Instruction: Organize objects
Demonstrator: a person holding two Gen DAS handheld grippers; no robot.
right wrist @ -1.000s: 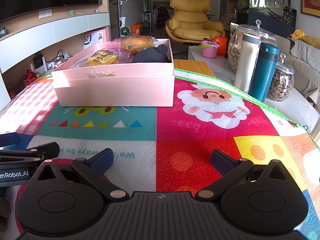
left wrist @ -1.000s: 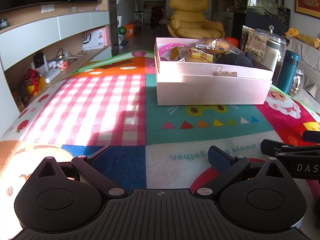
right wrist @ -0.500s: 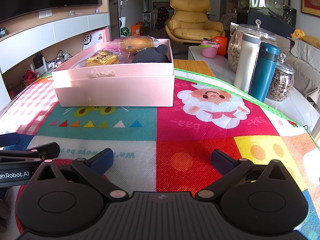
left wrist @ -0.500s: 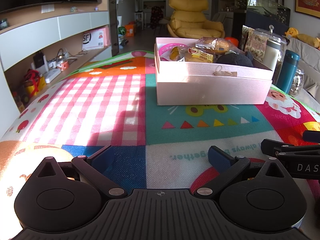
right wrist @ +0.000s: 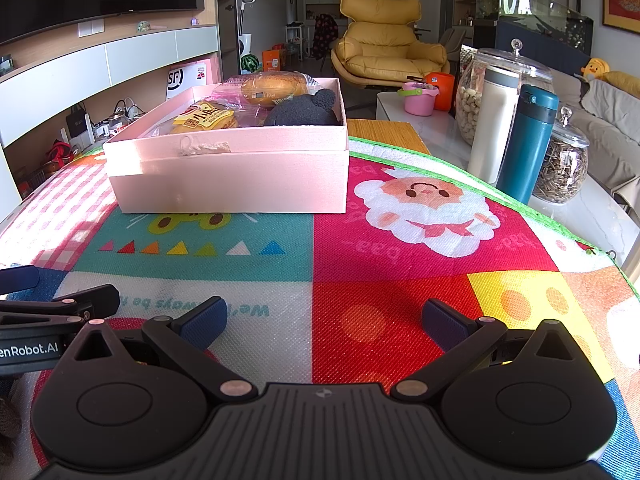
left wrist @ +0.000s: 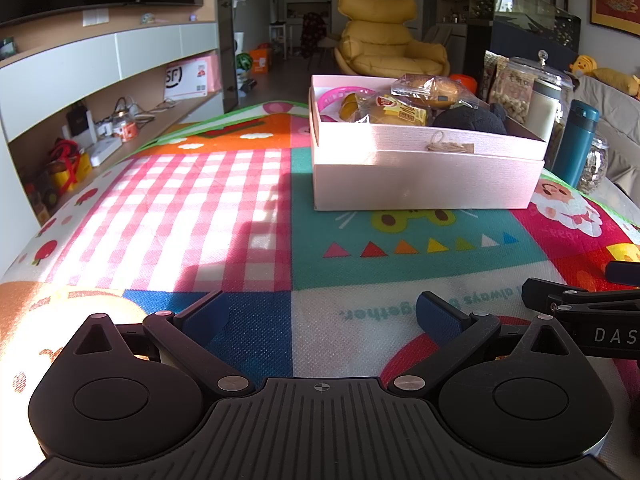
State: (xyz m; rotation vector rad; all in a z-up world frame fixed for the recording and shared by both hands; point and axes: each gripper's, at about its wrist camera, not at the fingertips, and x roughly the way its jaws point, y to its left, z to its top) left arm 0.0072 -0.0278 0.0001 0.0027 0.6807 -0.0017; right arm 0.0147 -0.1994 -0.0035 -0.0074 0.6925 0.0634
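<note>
A pink box (left wrist: 424,176) stands on the colourful play mat (left wrist: 200,200), ahead and right in the left wrist view, ahead and left in the right wrist view (right wrist: 228,180). It holds wrapped breads (left wrist: 394,110), a black plush (left wrist: 470,120) and a pink ring toy (left wrist: 340,96). My left gripper (left wrist: 322,316) is open and empty, low over the mat near its front edge. My right gripper (right wrist: 324,318) is open and empty beside it, also low over the mat. Each gripper shows at the edge of the other's view.
A white tumbler (right wrist: 494,128), a teal flask (right wrist: 528,144) and glass jars (right wrist: 564,168) stand on the white table right of the mat. A pink cup (right wrist: 418,98) sits further back. Shelves run along the left wall.
</note>
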